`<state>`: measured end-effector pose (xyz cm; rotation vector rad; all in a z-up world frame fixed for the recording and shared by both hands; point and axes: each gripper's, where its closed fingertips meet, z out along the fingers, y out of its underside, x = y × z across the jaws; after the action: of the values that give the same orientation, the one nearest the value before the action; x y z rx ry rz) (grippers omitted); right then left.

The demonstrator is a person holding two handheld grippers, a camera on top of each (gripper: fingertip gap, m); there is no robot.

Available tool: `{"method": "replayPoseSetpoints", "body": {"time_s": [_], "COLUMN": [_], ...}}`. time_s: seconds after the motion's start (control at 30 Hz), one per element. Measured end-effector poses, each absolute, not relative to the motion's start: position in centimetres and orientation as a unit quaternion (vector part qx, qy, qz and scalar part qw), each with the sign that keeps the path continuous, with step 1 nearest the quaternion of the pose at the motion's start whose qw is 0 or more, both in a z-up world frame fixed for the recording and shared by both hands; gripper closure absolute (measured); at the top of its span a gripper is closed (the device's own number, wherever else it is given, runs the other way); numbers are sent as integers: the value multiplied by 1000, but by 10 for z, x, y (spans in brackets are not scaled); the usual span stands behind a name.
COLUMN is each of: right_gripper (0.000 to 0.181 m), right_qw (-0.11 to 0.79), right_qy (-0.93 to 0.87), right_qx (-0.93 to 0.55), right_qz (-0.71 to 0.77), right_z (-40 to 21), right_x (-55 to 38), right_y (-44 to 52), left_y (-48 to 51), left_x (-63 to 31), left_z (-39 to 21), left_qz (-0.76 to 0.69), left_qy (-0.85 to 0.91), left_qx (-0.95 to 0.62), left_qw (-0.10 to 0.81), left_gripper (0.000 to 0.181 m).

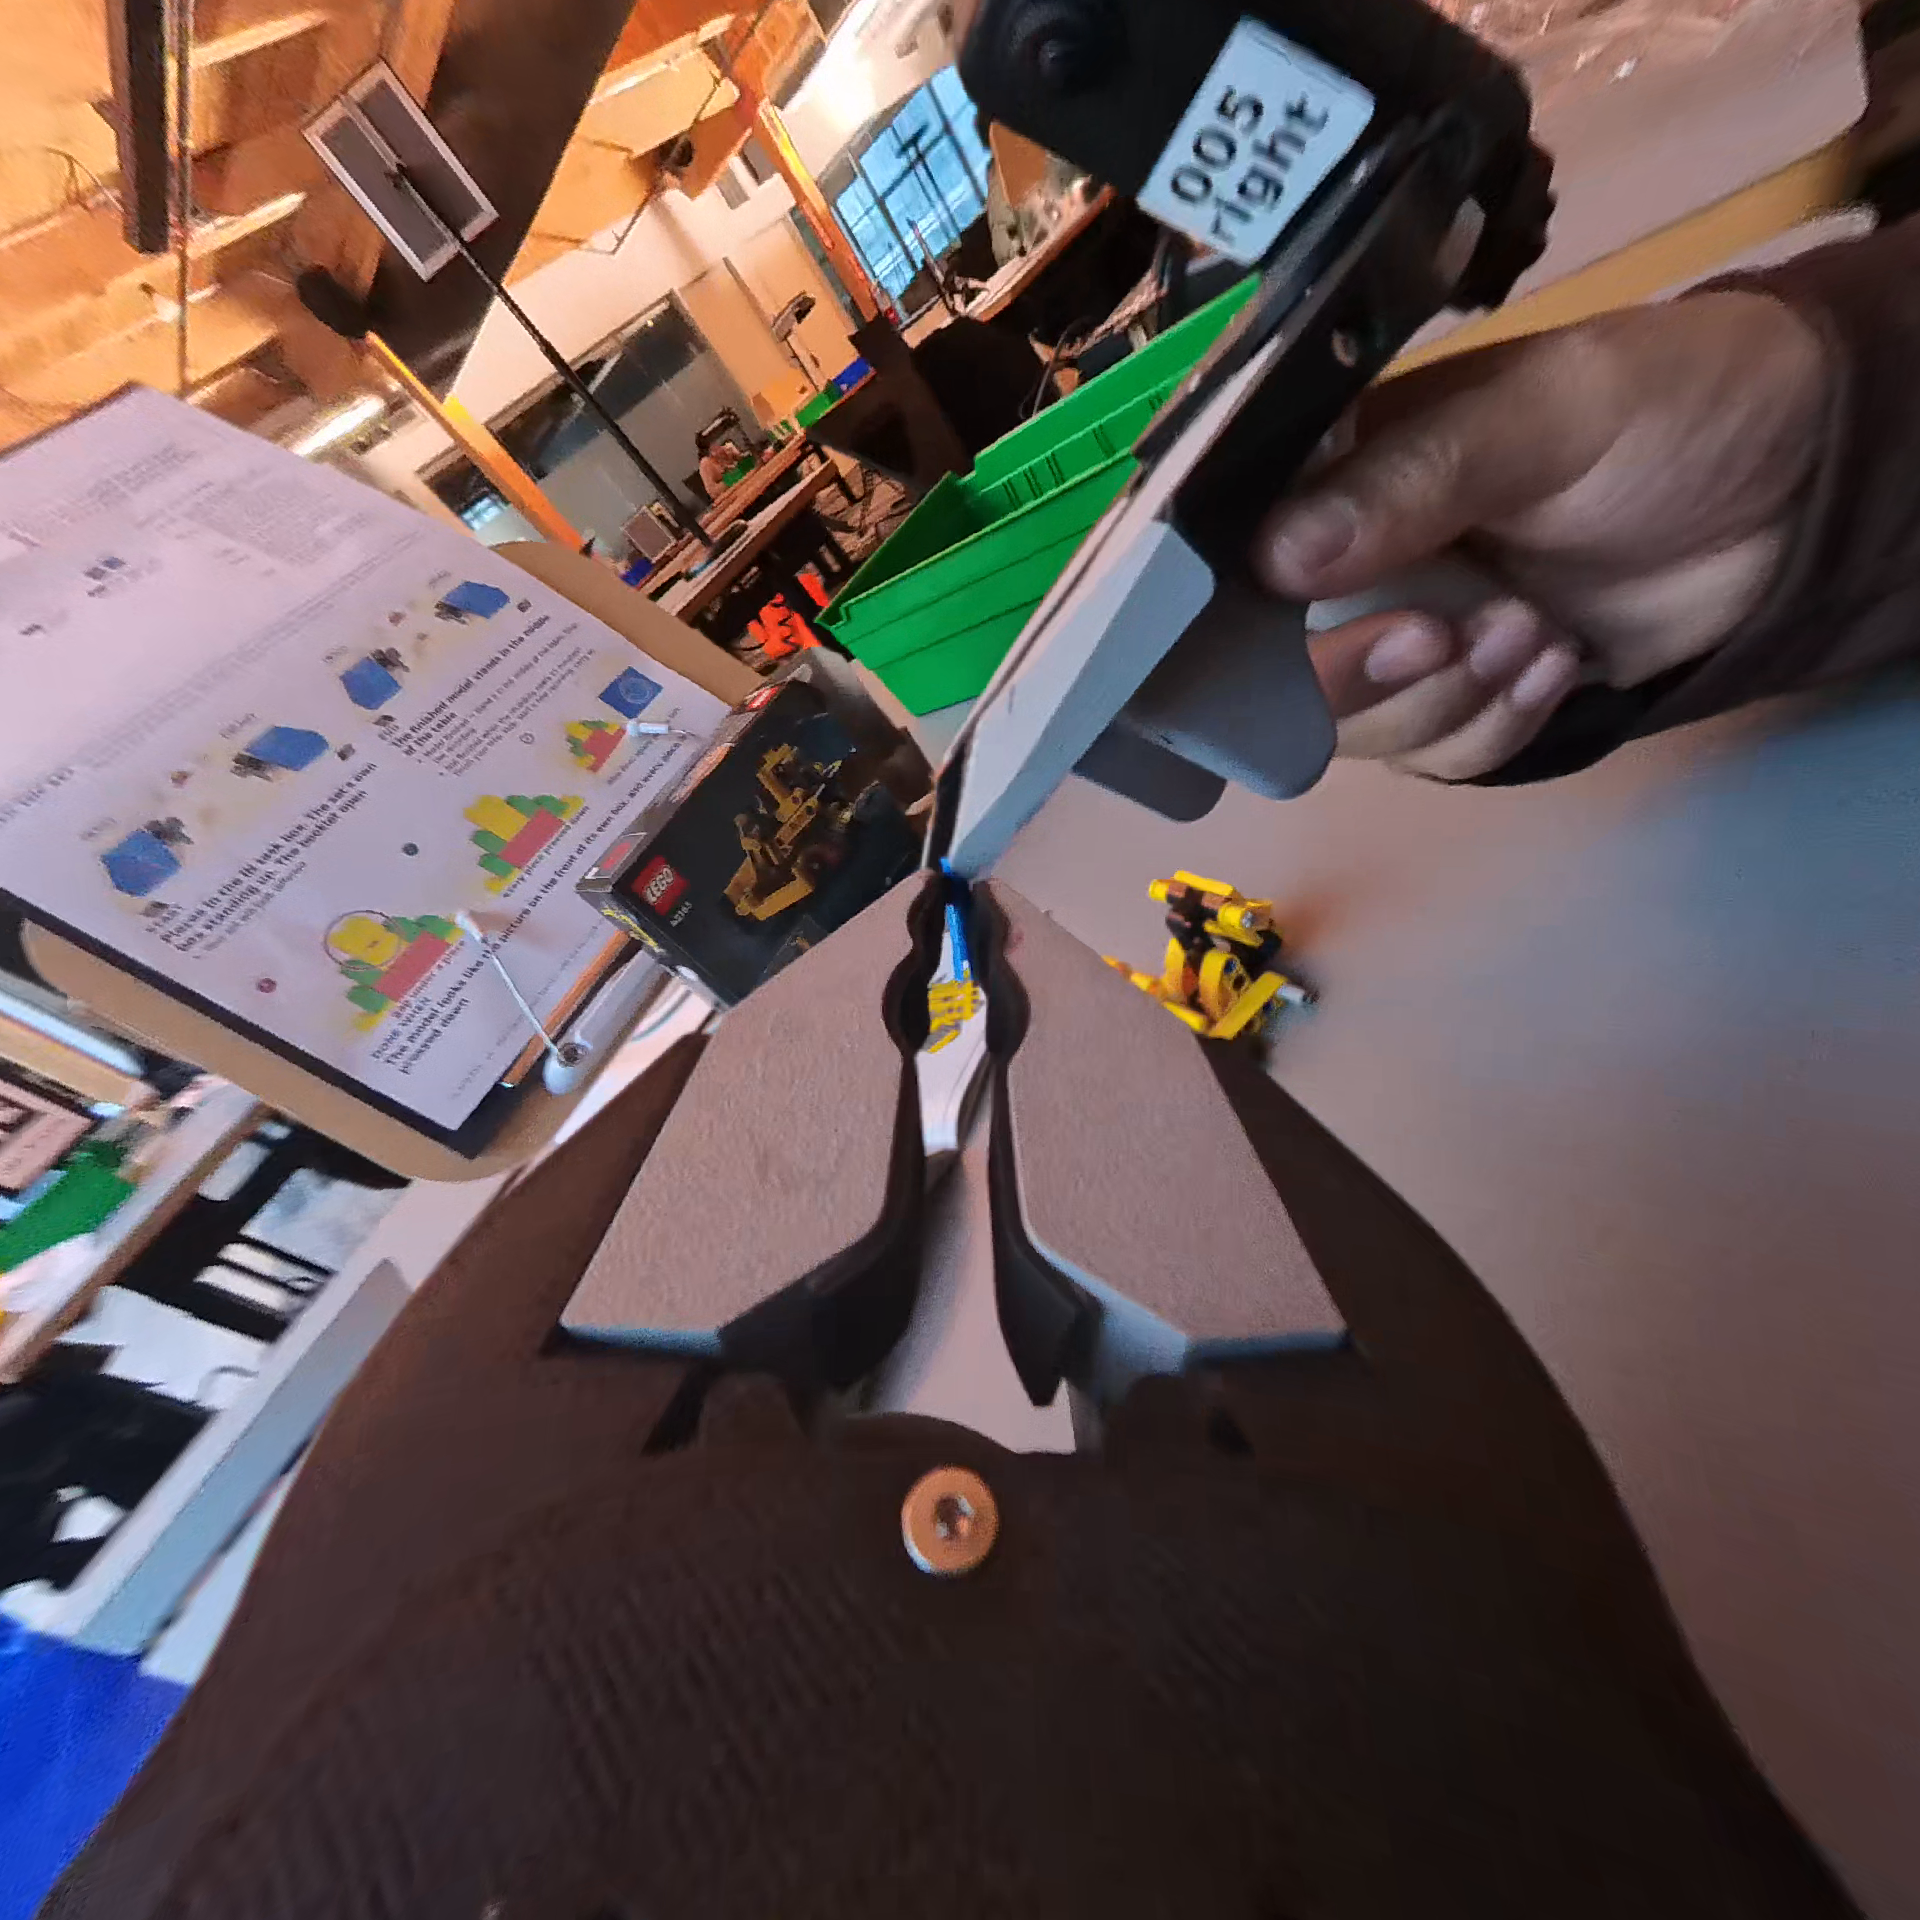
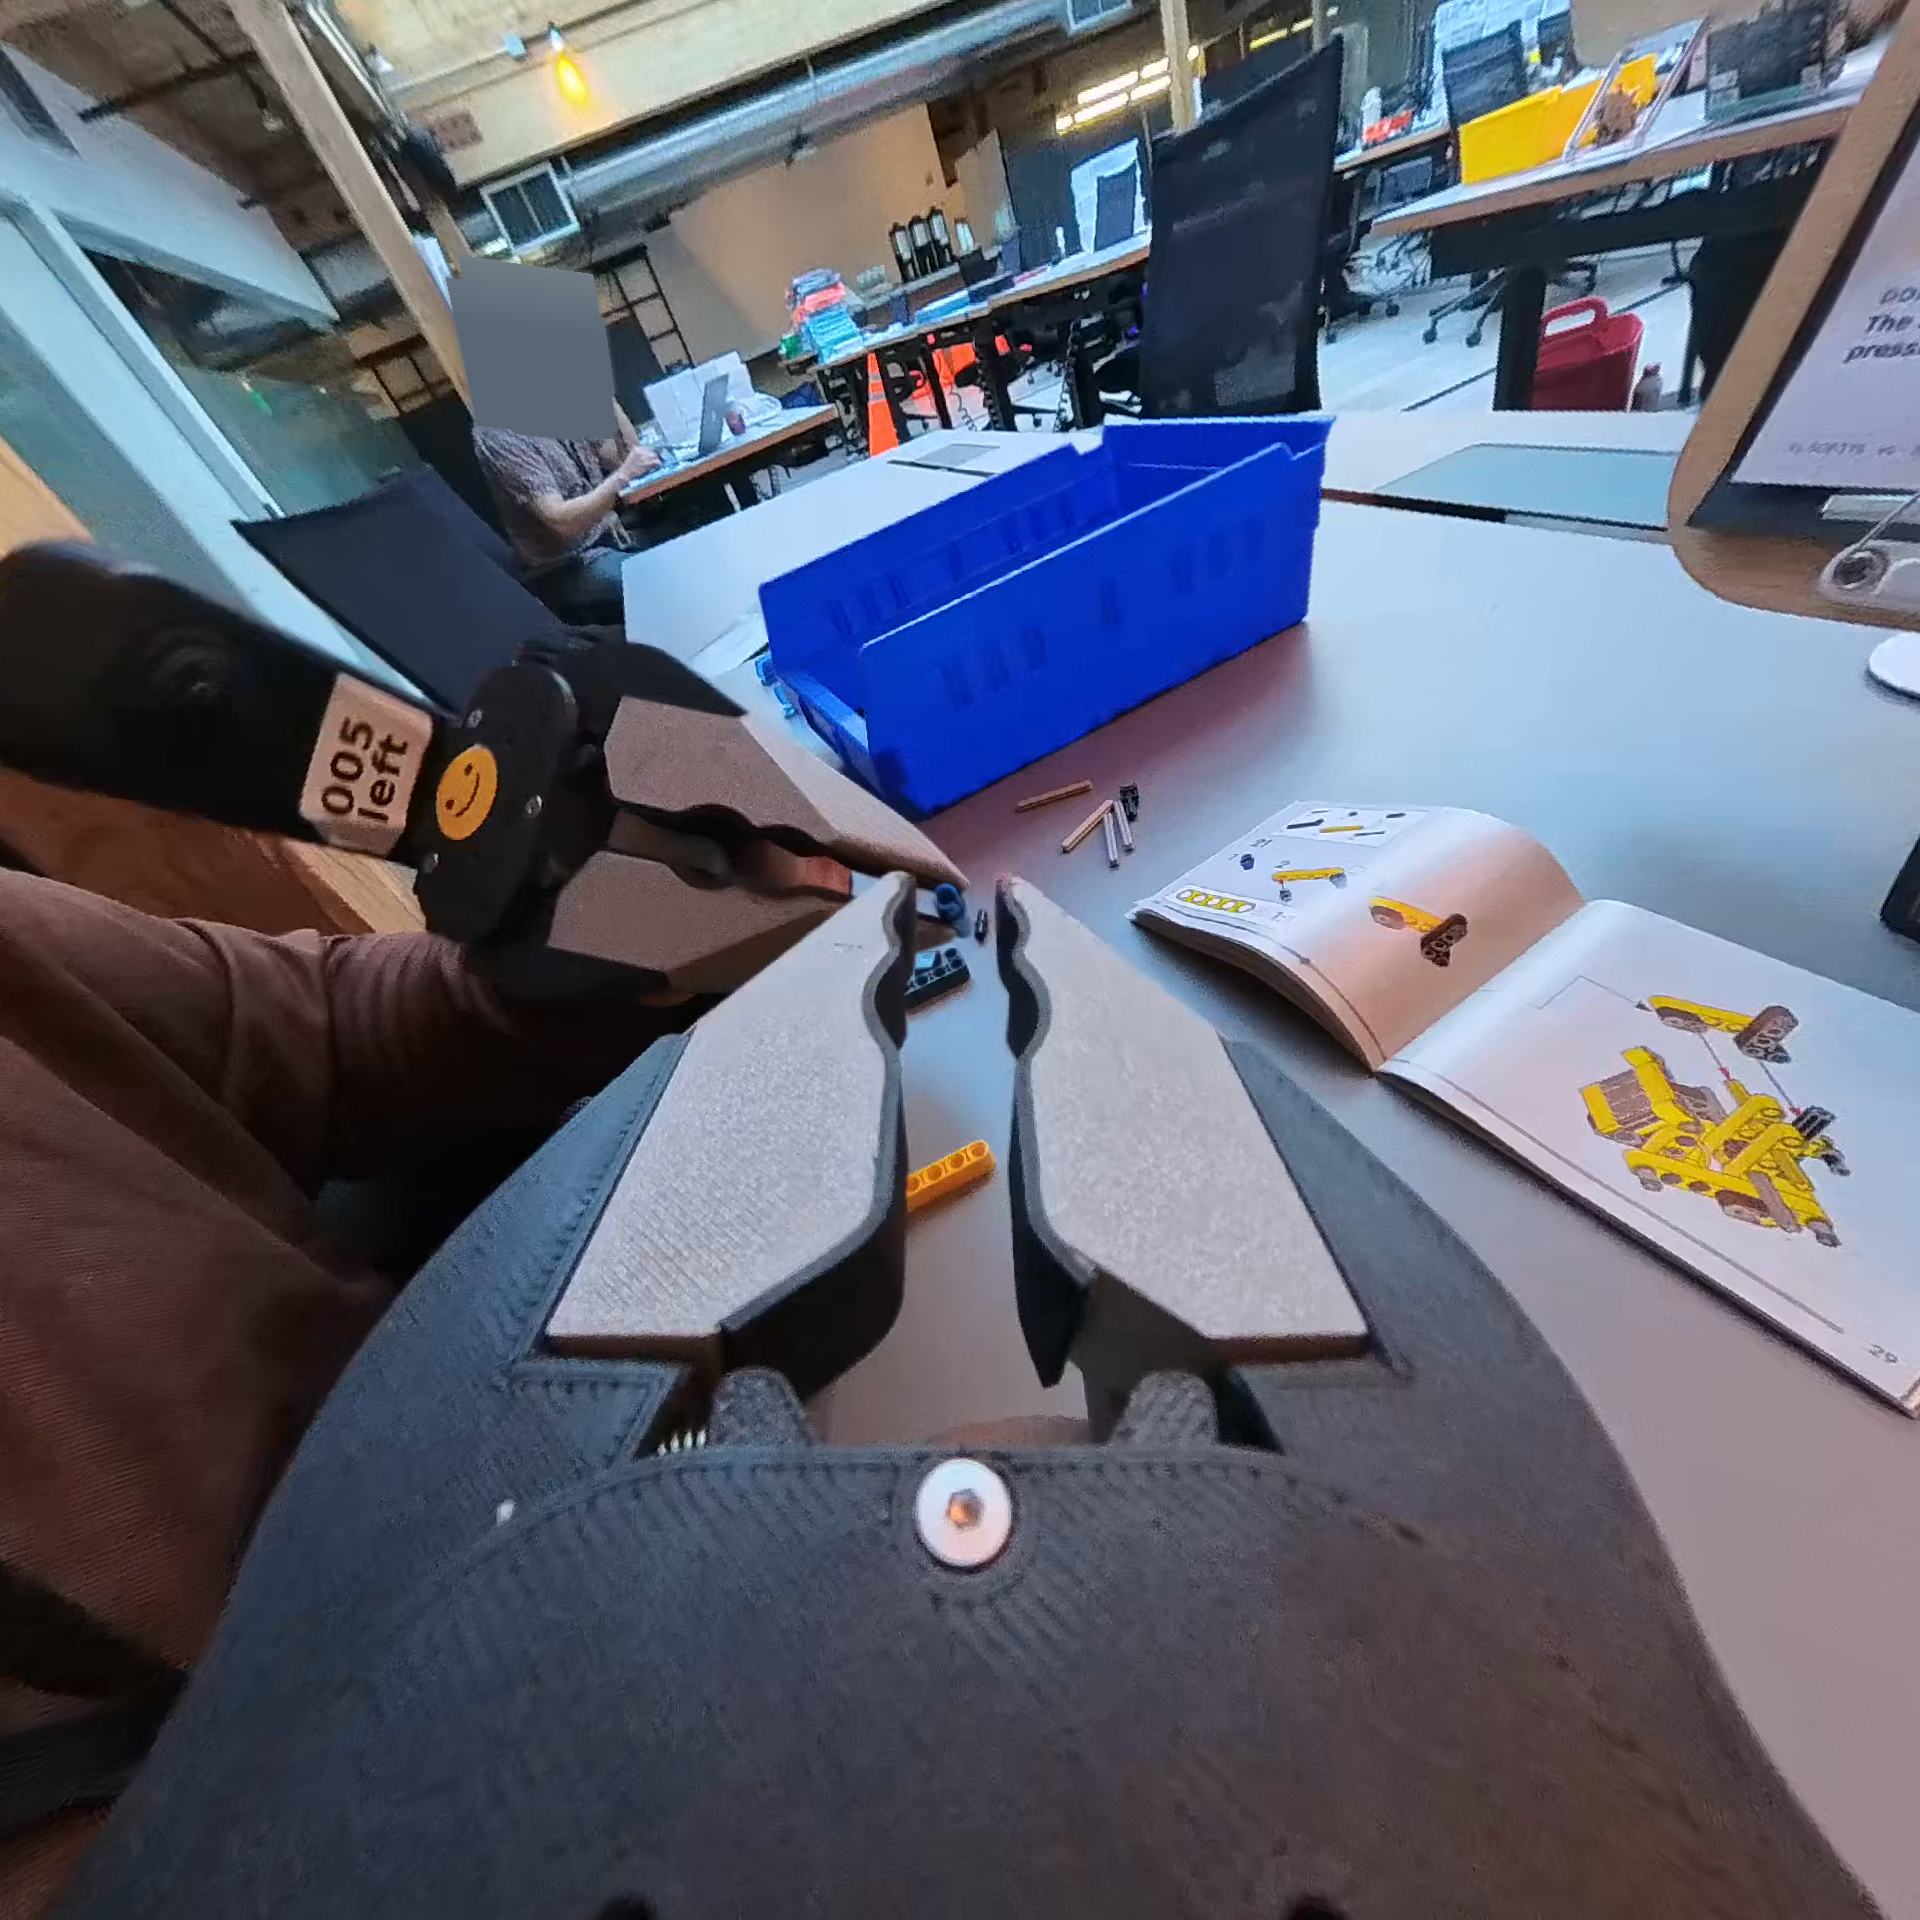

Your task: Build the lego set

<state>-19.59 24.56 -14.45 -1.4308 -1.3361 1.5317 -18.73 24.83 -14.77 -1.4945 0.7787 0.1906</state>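
My left gripper (image 1: pixel 956 896) is shut on a small yellow piece (image 1: pixel 951 1003) with a blue pin (image 1: pixel 956 930) sticking out past its tips. My right gripper (image 1: pixel 954 860) comes in from above, held by a hand, with its tip at that blue pin. In the right wrist view my right gripper (image 2: pixel 953 896) has its jaws a little apart, with the blue pin (image 2: pixel 945 900) and the tip of the left gripper (image 2: pixel 920 868) between them. The part-built yellow model (image 1: pixel 1216 961) stands on the table beyond.
An open instruction booklet (image 2: pixel 1507 1029) lies to the right, a blue bin (image 2: pixel 1039 623) behind. Loose pins (image 2: pixel 1101 821), a yellow beam (image 2: pixel 951 1172) and a black piece (image 2: pixel 935 977) lie on the table. The set's box (image 1: pixel 769 842), a green bin (image 1: pixel 1018 540) and an instruction board (image 1: pixel 291 727) stand behind. Left and right tips are no more than a few centimetres apart.
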Motion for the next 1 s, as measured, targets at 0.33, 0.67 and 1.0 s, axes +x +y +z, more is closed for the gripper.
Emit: {"method": "replayPoseSetpoints", "body": {"time_s": [0.33,0.67,1.0], "right_gripper": [180,180,181], "right_qw": [363,346,340], "right_qy": [-529,-547,-540], "right_qx": [-539,-524,-527], "right_qz": [545,553,562], "right_z": [-144,-141,-145], "right_x": [-196,-184,-182], "right_y": [242,240,243], "left_y": [248,248,249], "left_x": [-188,-192,-186], "left_z": [-145,-154,-161], "left_qz": [226,164,163], "left_qy": [374,354,364], "left_qx": [-614,-644,-646], "left_qw": [657,658,650], "left_gripper": [179,170,175]}}
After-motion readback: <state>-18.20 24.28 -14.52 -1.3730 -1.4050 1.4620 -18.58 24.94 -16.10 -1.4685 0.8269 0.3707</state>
